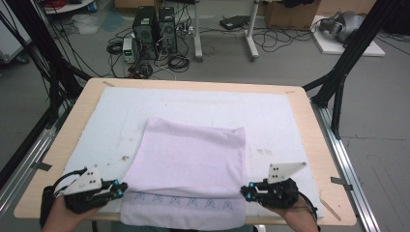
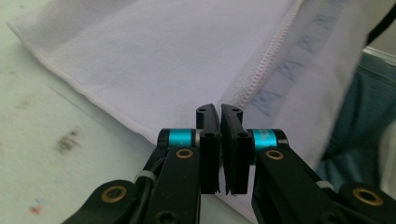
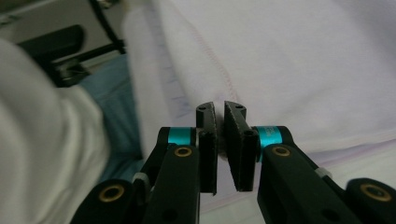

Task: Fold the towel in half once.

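A pale lilac towel [image 1: 193,159] lies folded on a white mat [image 1: 121,111], and its near end with a blue woven pattern [image 1: 183,203] hangs over the table's front edge. My left gripper [image 1: 121,188] lies at the towel's near left corner. In the left gripper view it [image 2: 219,112] is shut with nothing between its pads, in front of the towel's stitched hem [image 2: 261,70]. My right gripper [image 1: 246,191] lies at the towel's near right edge. In the right gripper view it [image 3: 219,108] has a narrow gap between its pads, empty, with the towel [image 3: 303,60] behind it.
The mat covers most of a wooden table [image 1: 77,116]. Black frame posts [image 1: 348,58] stand at both sides. Computer towers [image 1: 154,29] and cables sit on the floor beyond. The person's blue trousers [image 2: 364,107] and white sleeve [image 3: 42,140] are close behind the front edge.
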### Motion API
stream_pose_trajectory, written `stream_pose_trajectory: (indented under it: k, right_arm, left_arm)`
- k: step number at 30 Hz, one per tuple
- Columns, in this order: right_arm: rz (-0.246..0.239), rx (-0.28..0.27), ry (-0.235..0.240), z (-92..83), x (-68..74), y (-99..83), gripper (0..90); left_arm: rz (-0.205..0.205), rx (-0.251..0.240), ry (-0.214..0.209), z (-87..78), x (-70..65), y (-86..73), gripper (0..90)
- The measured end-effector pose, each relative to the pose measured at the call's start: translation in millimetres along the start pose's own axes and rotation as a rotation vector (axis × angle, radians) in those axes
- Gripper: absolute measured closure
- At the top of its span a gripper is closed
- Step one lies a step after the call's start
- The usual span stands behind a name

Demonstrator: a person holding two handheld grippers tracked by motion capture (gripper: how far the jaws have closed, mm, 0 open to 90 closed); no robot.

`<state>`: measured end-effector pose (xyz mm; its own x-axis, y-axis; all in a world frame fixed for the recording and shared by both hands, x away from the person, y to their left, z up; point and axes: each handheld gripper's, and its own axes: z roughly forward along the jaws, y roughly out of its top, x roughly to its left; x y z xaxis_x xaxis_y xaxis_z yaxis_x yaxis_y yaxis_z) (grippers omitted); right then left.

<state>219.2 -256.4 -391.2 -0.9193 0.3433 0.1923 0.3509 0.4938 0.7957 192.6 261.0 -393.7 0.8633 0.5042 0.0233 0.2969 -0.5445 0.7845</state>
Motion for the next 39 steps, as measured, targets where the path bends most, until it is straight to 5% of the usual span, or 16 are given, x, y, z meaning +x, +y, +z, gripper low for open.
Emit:
stream_pose_trajectory:
  k: [2,4,9,12,16,20,24,27,30,33,39]
  right_arm:
    - [0.019,0.011,0.012,-2.1,4.0,-3.5,62.2]
    - [0.032,0.006,-0.012,-2.8,-3.1,-4.5,60.2]
    - [0.063,0.032,-0.156,8.0,-43.0,8.0,50.5]
    - [0.086,0.055,-0.205,19.2,-75.1,22.0,47.9]
    - [0.126,0.076,-0.289,30.5,-116.6,34.9,48.6]
    - [0.19,0.094,-0.282,45.0,-140.1,41.0,52.9]
    - [0.125,0.165,-0.175,67.7,-128.5,42.1,56.0]
    - [0.075,0.22,-0.165,78.6,-119.2,43.8,59.0]
    - [0.055,0.263,-0.174,87.3,-115.8,43.4,67.2]
    - [0.046,0.252,-0.175,87.7,-116.2,43.3,86.0]
    - [0.031,0.212,-0.17,72.4,-108.7,48.7,87.8]
  left_arm:
    - [-0.005,0.021,0.015,0.5,-1.2,-2.4,75.4]
    - [-0.027,0.028,0.033,5.3,6.8,-1.0,60.8]
    - [-0.059,-0.004,0.08,26.3,35.8,14.4,47.2]
    - [-0.075,-0.025,0.112,42.1,60.1,30.0,46.7]
    - [-0.149,-0.048,0.183,66.8,97.4,44.0,46.9]
    - [-0.208,-0.028,0.159,90.5,118.5,44.3,56.8]
    - [-0.168,0.054,0.076,107.6,112.4,37.7,64.7]
    - [-0.132,0.108,0.052,116.8,104.6,34.5,67.4]
    - [-0.098,0.101,0.075,116.2,99.8,35.0,79.9]
    - [-0.086,0.101,0.088,114.5,98.8,35.8,87.2]
    - [-0.086,0.046,0.082,97.2,94.9,39.7,87.8]
